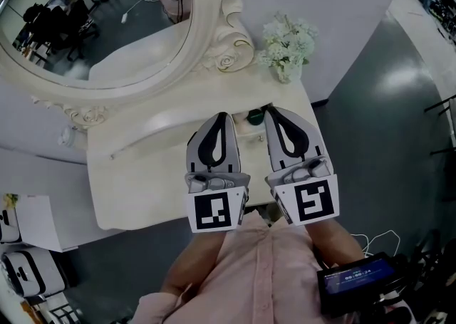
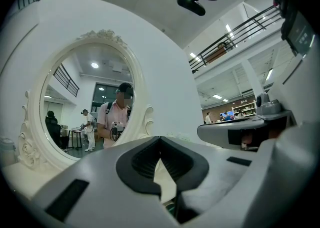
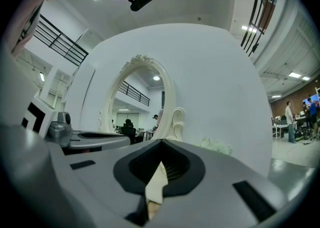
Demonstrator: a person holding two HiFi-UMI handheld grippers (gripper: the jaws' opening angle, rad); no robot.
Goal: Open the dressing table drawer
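The cream dressing table (image 1: 135,180) stands against a white wall, with its oval mirror (image 1: 92,23) behind the top. Its drawer front lies below the near edge and is hidden in every view. My left gripper (image 1: 222,116) and right gripper (image 1: 271,110) hover side by side over the tabletop, level and aimed at the mirror. In the left gripper view the left gripper (image 2: 160,139) has its jaws together at the tips, with nothing held. In the right gripper view the right gripper (image 3: 161,143) is closed the same way and empty. A small dark green object (image 1: 253,117) sits between the two tips.
A vase of white flowers (image 1: 287,45) stands at the table's back right corner. Grey floor (image 1: 385,116) lies to the right of the table. White boxes (image 1: 28,273) sit on the floor at lower left. A small screen device (image 1: 356,280) hangs at the person's waist.
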